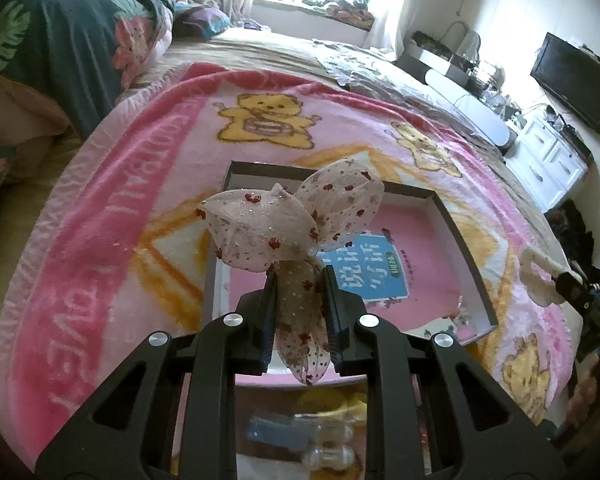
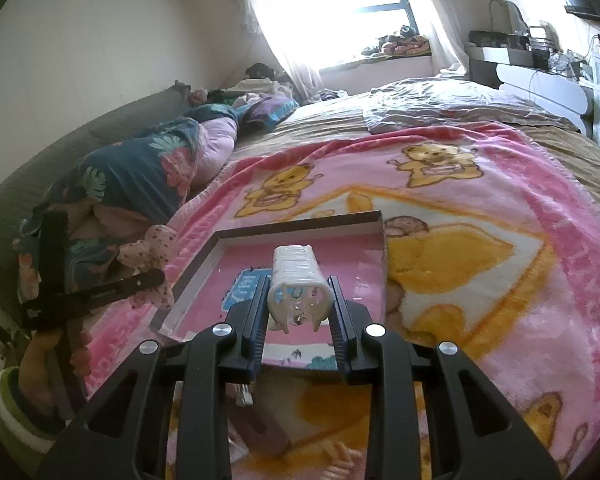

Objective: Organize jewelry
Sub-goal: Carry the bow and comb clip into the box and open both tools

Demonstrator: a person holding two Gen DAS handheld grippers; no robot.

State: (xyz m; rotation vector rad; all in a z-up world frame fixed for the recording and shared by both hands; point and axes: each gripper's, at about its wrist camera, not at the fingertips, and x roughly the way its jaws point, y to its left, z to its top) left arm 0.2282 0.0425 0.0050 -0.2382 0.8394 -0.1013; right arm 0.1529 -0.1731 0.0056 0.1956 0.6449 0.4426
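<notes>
Gripping a white claw hair clip (image 2: 298, 294) in the right hand-held gripper (image 2: 299, 308), hovering over the near edge of the pink-lined box lid (image 2: 300, 230) lying on the bear-print blanket (image 2: 480, 256).

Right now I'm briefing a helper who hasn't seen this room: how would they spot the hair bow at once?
Find the pink teddy-bear blanket on the bed, then the shallow open box lying on it. Above that box the left gripper pinches the hair bow by its tail. It is sheer, pale gauze with small dark-red flowers, unlike the hard white hair claw in the right gripper.
</notes>
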